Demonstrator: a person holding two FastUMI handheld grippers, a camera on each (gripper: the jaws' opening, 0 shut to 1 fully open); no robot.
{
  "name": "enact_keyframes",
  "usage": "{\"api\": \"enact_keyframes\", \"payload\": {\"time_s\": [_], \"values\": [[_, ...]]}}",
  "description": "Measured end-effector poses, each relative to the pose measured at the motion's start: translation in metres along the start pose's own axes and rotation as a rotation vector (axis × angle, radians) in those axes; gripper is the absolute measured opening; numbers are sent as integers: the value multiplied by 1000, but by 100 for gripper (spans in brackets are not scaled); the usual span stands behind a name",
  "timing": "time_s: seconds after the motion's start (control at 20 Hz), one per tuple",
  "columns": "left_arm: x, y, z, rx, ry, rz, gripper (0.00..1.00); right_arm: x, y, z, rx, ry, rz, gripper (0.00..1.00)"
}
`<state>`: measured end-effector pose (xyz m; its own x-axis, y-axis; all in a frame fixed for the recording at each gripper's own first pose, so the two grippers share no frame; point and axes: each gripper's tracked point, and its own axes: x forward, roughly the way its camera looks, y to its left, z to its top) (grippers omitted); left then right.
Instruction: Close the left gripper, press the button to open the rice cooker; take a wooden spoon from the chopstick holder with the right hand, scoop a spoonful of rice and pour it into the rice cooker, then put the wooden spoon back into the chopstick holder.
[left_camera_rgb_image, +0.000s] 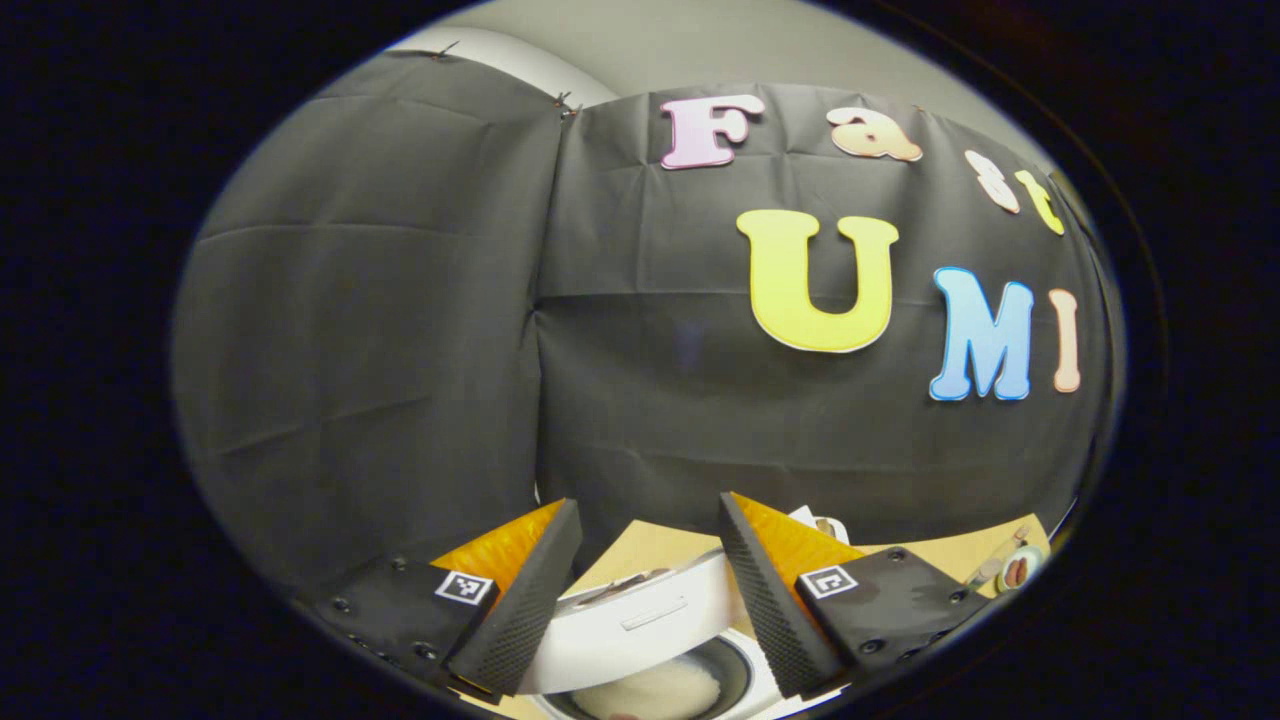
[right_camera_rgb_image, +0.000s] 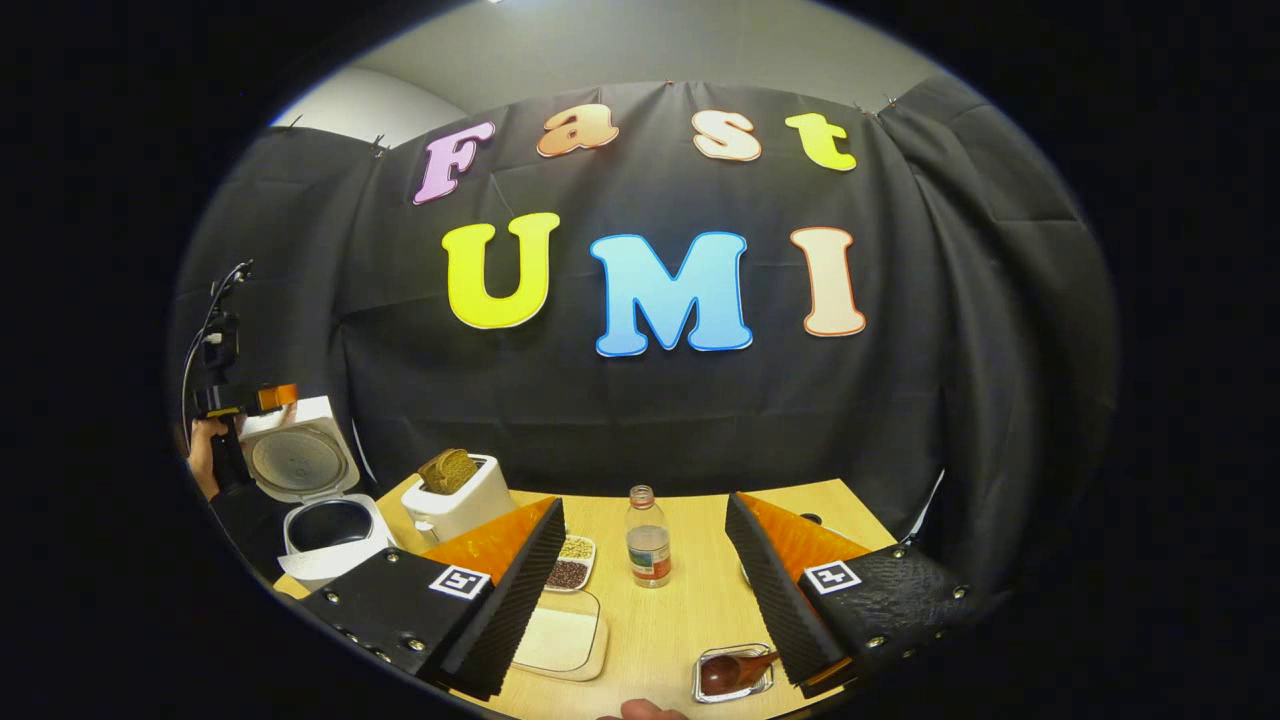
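Rice cooker (right_camera_rgb_image: 325, 505): stands at the far left of the wooden table (right_camera_rgb_image: 690, 610), lid (right_camera_rgb_image: 300, 455) raised upright, dark inner pot exposed. In the left gripper view the same cooker lies directly below the left gripper (left_camera_rgb_image: 650, 590), whose fingers are spread wide with nothing between them; white rice shows in the pot.

Right gripper (right_camera_rgb_image: 645, 590): fingers spread wide, holding nothing, hovering above the table's near edge. Nearest items: a small metal-rimmed container (right_camera_rgb_image: 735, 672) with the wooden spoon (right_camera_rgb_image: 728, 670) lying in it, just beside the right finger; a shallow tray of rice (right_camera_rgb_image: 560, 640) by the left finger. Beyond: a divided dish of beans (right_camera_rgb_image: 572, 562), a small bottle (right_camera_rgb_image: 648, 537) upright mid-table, and a white toaster (right_camera_rgb_image: 460, 495) with bread. At far left, a hand (right_camera_rgb_image: 205, 450) holds the other gripper against the cooker lid.
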<state>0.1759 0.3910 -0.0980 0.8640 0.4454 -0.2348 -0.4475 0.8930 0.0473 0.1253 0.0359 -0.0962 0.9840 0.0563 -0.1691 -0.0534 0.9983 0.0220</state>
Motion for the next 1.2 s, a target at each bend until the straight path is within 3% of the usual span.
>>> {"api": "enact_keyframes", "payload": {"time_s": [0.05, 0.2, 0.25, 0.45, 0.55, 0.6, 0.7, 1.2], "values": [[-5, -6, -8, -7, 12, -12, 96, -1, -3, 1, 2, -3, -4, 99], [-19, -21, -37, -35, 52, -34, 92, -6, -7, 3, 15, -4, -5, 98], [-25, -23, -44, -28, 52, -34, 100, -9, -6, 2, 15, -3, -4, 98], [-42, -37, -65, 39, 53, -44, 92, -17, -9, 14, -11, -38, -5, 99], [-41, -41, -77, 25, 77, -53, 95, -18, -9, 16, -19, -42, -4, 98], [-43, -38, -83, 5, 88, -53, 92, -18, -10, 16, -19, -42, -5, 98], [-50, -32, -94, -40, 112, -45, 99, -22, -11, 14, -14, -39, -4, 98], [-53, -55, -136, -37, 195, -57, 96, -31, -14, 10, -22, -23, -10, 98]]}}
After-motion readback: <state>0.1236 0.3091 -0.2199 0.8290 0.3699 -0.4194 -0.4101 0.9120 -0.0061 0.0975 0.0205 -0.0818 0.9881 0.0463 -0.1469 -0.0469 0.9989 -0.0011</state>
